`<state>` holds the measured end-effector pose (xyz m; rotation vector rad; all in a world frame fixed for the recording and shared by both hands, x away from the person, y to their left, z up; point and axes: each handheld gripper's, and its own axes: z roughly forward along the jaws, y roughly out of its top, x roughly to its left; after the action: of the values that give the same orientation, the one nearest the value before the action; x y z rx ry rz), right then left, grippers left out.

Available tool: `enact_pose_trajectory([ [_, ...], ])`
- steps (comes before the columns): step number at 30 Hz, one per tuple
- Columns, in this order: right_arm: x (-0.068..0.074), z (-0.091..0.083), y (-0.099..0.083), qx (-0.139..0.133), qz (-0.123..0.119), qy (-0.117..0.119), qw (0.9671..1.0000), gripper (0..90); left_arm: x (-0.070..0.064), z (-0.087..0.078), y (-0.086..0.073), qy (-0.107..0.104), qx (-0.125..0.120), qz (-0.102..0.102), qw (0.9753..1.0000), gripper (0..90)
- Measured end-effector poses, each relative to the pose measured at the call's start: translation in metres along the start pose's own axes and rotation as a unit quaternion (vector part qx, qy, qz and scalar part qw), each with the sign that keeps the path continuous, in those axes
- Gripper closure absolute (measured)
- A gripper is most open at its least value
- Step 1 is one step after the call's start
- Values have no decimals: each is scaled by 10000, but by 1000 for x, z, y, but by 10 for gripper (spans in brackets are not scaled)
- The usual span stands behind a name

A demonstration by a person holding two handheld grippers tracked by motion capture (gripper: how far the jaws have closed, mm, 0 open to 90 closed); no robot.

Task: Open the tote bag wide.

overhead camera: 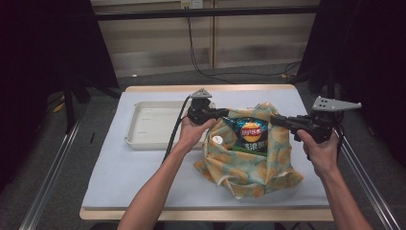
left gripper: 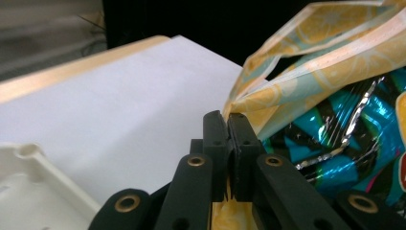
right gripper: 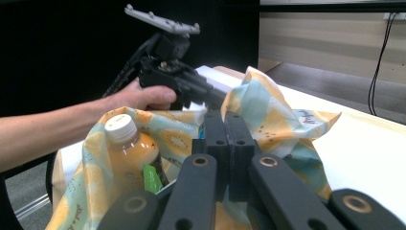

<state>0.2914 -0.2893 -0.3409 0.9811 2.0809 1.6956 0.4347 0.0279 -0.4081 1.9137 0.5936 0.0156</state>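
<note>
High view: a lemon-print fabric bag (overhead camera: 249, 165) lies on the white tabletop (overhead camera: 143, 177), just right of a cream plastic tray (overhead camera: 143, 125). The bag's mouth is held spread, showing a blue crisp packet (overhead camera: 250, 134) inside and a white bottle cap (overhead camera: 217, 140) at the packet's left. The left tool (overhead camera: 224, 113) meets the bag's left rim; the right tool (overhead camera: 274, 120) meets the bag's right rim, each held in a hand. A black cable trails from the left tool across the tray's right edge. Left gripper view: the left tool (left gripper: 229, 125) has its jaws pressed together on a fold of the bag's rim (left gripper: 287, 81), with the crisp packet (left gripper: 344, 139) just behind the fabric and a tray corner (left gripper: 33, 187) to the far side of the jaws from the bag. Right gripper view: the right tool (right gripper: 224, 125) has its jaws closed, pinching the bag's near rim. Within the bag stands a bottle of orange drink (right gripper: 128, 151) with a white cap, a green item beside it. Across the bag, the left tool (right gripper: 210, 96) grips the opposite rim.
</note>
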Motion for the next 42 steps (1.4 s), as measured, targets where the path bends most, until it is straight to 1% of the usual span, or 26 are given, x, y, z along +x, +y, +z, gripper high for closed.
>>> enact_pose_trajectory([
  [2, -4, -1, 0, -35, 30, -32, 10000, 900, -1, 3, -3, -99, 132, 38, 9999, 883],
  [4, -8, -2, 0, -92, 72, -111, 9999, 900, -4, 3, -6, -150, 150, 83, 9997, 889],
  [5, -11, -3, 0, -132, 117, -155, 9997, 898, -6, 2, -7, -237, 171, 108, 9995, 893],
  [7, -20, -6, 0, -239, 227, -365, 9988, 865, -10, 3, -9, -216, 306, 270, 9989, 897],
  [9, -30, -8, -2, -308, 357, -572, 9972, 852, -12, 3, -11, -311, 348, 299, 9985, 898],
  [10, -36, -9, -5, -334, 412, -628, 9966, 854, -12, 3, -12, -302, 376, 328, 9983, 898],
  [12, -42, -9, -9, -290, 493, -827, 9949, 856, -13, 3, -14, -383, 412, 338, 9978, 899],
  [13, -46, -10, -12, -299, 566, -832, 9945, 858, -13, 2, -15, -374, 429, 343, 9978, 899],
  [14, -48, -10, -15, -285, 605, -926, 9935, 878, -13, 2, -15, -395, 426, 338, 9977, 899],
  [17, -55, -9, -27, -21, 668, -1175, 9908, 900, -14, 2, -20, -429, 468, 326, 9975, 900],
  [19, -55, -7, -35, 118, 688, -1197, 9904, 900, -13, 2, -23, -406, 462, 258, 9978, 900],
  [20, -55, -7, -38, 115, 686, -1158, 9908, 900, -12, 2, -23, -438, 417, 220, 9979, 900],
  [22, -49, -12, -35, -202, 682, -979, 9927, 822, -13, 4, -23, -450, 385, 191, 9981, 899],
  [23, -44, -16, -29, -334, 657, -878, 9934, 812, -13, 4, -22, -438, 382, 215, 9981, 899],
  [26, -36, -23, -13, -467, 470, -691, 9954, 747, -15, 2, -20, -409, 381, 268, 9981, 897],
  [28, -31, -25, -5, -440, 374, -566, 9967, 672, -14, -1, -19, -402, 326, 234, 9984, 894],
  [29, -28, -25, -1, -440, 331, -495, 9973, 648, -14, -1, -19, -407, 285, 150, 9986, 891],
  [31, -20, -21, 2, -296, 232, -446, 9983, 572, -15, -2, -19, -408, 300, 192, 9985, 889],
  [32, -17, -19, 2, -236, 178, -468, 9985, 549, -15, -2, -18, -372, 315, 225, 9986, 885],
  [34, -15, -12, 0, 36, 92, -577, 9983, 525, -16, -2, -17, -397, 295, 198, 9986, 881],
  [35, -15, -8, -2, 168, 65, -658, 9977, 553, -16, -1, -17, -389, 297, 223, 9986, 881],
  [36, -16, -4, -5, 202, 41, -696, 9974, 663, -16, -1, -16, -392, 318, 221, 9985, 881],
  [38, -20, -3, -6, 19, 162, -731, 9972, 832, -17, -1, -16, -418, 311, 242, 9983, 882],
  [39, -23, -4, -6, -115, 223, -747, 9969, 883, -17, -1, -16, -433, 298, 244, 9983, 883],
  [40, -26, -5, -6, -271, 287, -799, 9960, 898, -17, -1, -16, -470, 278, 227, 9982, 883],
  [42, -32, -7, -5, -351, 359, -904, 9946, 900, -19, 0, -14, -487, 268, 217, 9982, 885],
])
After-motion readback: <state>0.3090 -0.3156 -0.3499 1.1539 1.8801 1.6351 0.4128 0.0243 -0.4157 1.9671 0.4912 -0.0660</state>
